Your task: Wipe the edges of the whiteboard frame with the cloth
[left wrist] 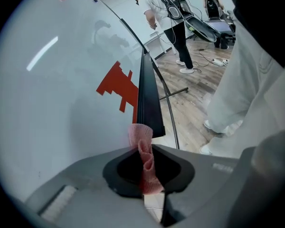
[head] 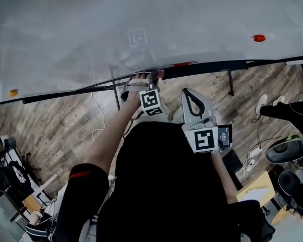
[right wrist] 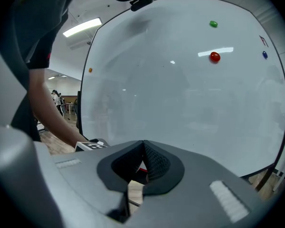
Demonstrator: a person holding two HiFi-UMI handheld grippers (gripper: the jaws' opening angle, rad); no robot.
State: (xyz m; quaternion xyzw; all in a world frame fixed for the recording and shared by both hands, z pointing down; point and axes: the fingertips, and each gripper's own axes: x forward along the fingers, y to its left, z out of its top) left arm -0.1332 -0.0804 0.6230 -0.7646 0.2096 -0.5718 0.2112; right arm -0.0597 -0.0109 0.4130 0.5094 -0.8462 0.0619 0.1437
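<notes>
At whiteboard frame [left wrist: 147,91], left tool [left wrist: 146,152] clamping pink cloth [left wrist: 140,135], right tool [right wrist: 143,145] closed, empty.

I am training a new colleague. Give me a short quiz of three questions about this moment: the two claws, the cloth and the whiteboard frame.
1. True or false: the left claw is shut on the pink cloth.
2. Choose one: in the left gripper view, the free top end of the cloth is nearest to A) the black frame at the edge of the whiteboard, B) the wooden floor, C) a red magnet.
3. Fill the gap: the right claw is shut and holds ____.

Key: 1 true; 2 A; 3 nothing.
</notes>
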